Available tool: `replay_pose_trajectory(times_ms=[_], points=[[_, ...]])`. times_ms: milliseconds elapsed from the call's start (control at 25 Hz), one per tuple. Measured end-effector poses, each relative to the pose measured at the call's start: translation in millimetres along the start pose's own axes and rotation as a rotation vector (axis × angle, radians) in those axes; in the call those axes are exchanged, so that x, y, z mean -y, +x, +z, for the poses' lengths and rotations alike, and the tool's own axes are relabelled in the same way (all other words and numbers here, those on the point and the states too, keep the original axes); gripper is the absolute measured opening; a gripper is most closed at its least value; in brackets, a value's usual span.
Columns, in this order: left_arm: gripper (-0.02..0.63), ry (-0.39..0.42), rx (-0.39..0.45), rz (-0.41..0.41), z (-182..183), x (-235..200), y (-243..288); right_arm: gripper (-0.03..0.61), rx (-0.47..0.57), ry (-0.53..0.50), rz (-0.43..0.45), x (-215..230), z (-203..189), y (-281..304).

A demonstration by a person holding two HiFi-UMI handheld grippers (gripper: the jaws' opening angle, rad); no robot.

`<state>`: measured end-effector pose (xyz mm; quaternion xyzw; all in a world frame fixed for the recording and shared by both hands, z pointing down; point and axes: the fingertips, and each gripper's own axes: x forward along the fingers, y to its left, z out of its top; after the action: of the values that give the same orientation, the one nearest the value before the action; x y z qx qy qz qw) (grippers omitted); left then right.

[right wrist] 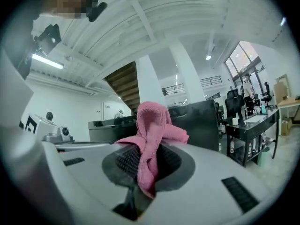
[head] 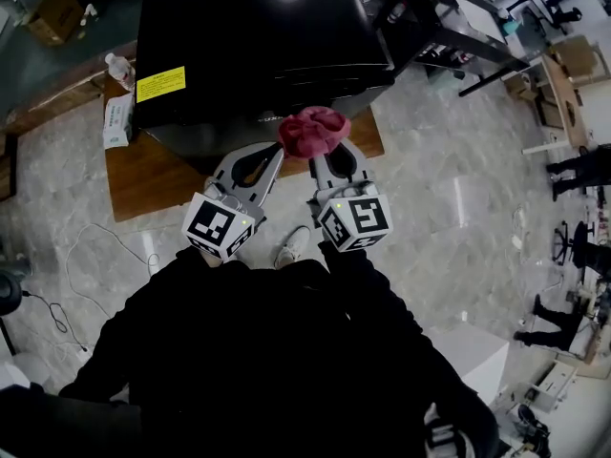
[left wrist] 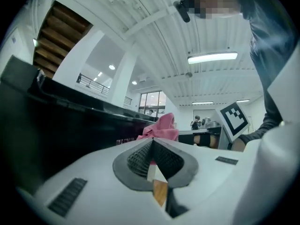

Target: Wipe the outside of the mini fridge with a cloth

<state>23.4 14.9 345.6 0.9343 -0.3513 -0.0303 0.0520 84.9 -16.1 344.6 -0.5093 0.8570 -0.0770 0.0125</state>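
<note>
The black mini fridge (head: 258,36) stands on a low wooden platform (head: 143,175), with a yellow label (head: 160,83) near its left edge. A crumpled pink cloth (head: 313,130) hangs at the fridge's front edge. My right gripper (head: 320,156) is shut on the cloth (right wrist: 152,125), which bunches up between and above the pads, and the fridge (right wrist: 197,121) stands just behind. My left gripper (head: 271,153) is just left of the cloth, jaws together, tip at the cloth's edge. In the left gripper view the gripper (left wrist: 152,142) pads meet, and the cloth (left wrist: 161,127) shows just beyond.
A water bottle (head: 118,69) and a white box (head: 118,120) lie on the platform left of the fridge. Cables (head: 105,246) trail over the tiled floor at left. Black tables (head: 458,17) stand at upper right. My shoe (head: 292,246) shows below the grippers.
</note>
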Motion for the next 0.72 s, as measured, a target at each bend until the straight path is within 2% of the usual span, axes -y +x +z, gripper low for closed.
replay_pose_trajectory(times_ms=[160, 320, 520, 720], points=[[0.005, -0.003, 0.032, 0.019, 13, 9, 31, 0.058, 0.015, -0.001, 0.035, 24, 12, 9], [0.005, 0.0, 0.014, 0.076, -1, 3, 44, 0.058, 0.027, 0.007, 0.095, 24, 2, 13], [0.005, -0.01, -0.049, 0.137, -47, -8, 60, 0.058, 0.002, -0.011, 0.164, 37, -29, 21], [0.005, -0.054, -0.158, 0.2, -110, -8, 83, 0.058, -0.12, 0.047, 0.211, 71, -92, 24]])
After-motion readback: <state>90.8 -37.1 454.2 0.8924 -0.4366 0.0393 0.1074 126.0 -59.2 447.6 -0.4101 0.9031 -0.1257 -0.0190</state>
